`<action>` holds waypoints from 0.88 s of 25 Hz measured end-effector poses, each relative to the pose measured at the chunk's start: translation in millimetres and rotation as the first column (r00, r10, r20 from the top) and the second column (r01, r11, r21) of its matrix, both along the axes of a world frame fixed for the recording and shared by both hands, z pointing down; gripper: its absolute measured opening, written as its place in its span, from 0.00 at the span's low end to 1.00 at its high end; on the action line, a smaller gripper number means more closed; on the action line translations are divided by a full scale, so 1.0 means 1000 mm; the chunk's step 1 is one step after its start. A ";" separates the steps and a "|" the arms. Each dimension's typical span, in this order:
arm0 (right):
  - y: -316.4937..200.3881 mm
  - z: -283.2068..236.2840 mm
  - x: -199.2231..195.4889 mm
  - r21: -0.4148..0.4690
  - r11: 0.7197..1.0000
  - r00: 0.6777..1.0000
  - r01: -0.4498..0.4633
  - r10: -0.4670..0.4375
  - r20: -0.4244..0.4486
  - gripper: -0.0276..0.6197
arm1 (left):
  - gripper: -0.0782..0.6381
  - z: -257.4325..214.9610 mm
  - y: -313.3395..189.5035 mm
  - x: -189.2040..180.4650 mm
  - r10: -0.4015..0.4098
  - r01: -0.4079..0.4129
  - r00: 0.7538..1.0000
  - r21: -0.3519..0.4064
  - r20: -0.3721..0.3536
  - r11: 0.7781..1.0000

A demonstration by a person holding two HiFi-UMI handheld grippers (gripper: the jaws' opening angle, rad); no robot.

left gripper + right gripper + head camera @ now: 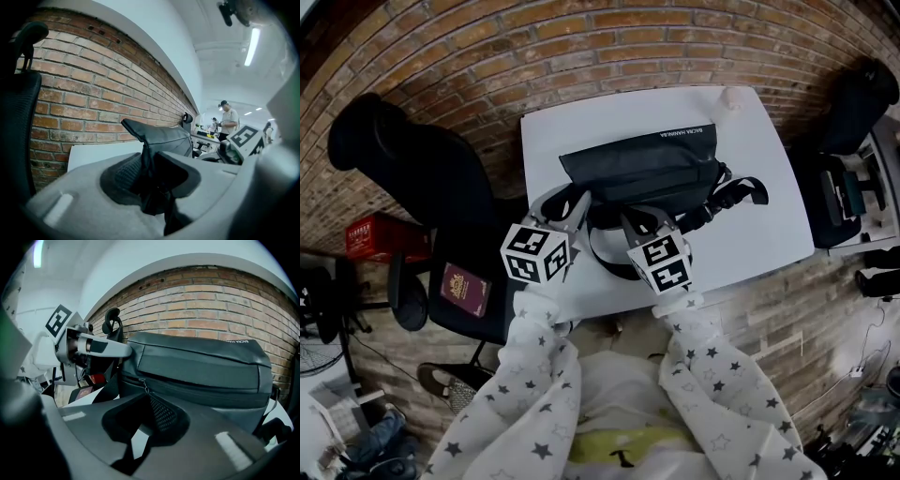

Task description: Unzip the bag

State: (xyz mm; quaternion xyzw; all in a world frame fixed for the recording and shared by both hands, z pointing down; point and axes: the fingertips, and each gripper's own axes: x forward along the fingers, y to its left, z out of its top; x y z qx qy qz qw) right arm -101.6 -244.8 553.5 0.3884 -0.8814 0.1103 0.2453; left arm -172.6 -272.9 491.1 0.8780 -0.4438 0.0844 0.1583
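Head view: bag (642, 169) lies mid-surface (769, 225); your left hand-held gripper (564, 208) is clamped on the bag's end fabric; your right hand-held gripper (647, 220), jaws nearly together, appears to pinch the zipper pull (142, 383); zip looks closed nearly end to end, so practically the whole run remains.

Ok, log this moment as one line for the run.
left gripper shut on bag | right gripper shut on zipper pull | bag on white table

bag (639, 173) print: one white line along its 12 o'clock edge, letters too small to read
red booklet (465, 290): gold crest, wording illegible
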 end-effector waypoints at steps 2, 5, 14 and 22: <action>-0.001 -0.001 0.000 0.002 1.000 1.000 0.000 0.000 0.001 0.08 | 0.26 0.000 0.000 -0.002 -0.012 0.012 1.000 -0.001 0.000 1.000; -0.002 -0.001 0.005 -0.003 1.000 1.000 -0.011 0.011 -0.006 0.08 | 0.26 0.001 0.001 -0.004 -0.032 0.032 0.999 -0.002 0.003 0.999; -0.010 -0.005 0.042 -0.014 0.999 0.999 -0.036 0.036 -0.010 0.08 | 0.26 0.000 0.000 -0.002 -0.127 0.127 0.992 0.001 0.015 0.992; -0.018 -0.008 0.091 -0.025 0.998 0.998 -0.058 0.058 -0.006 0.08 | 0.26 -0.002 -0.004 0.018 -0.197 0.197 0.980 -0.001 0.029 0.980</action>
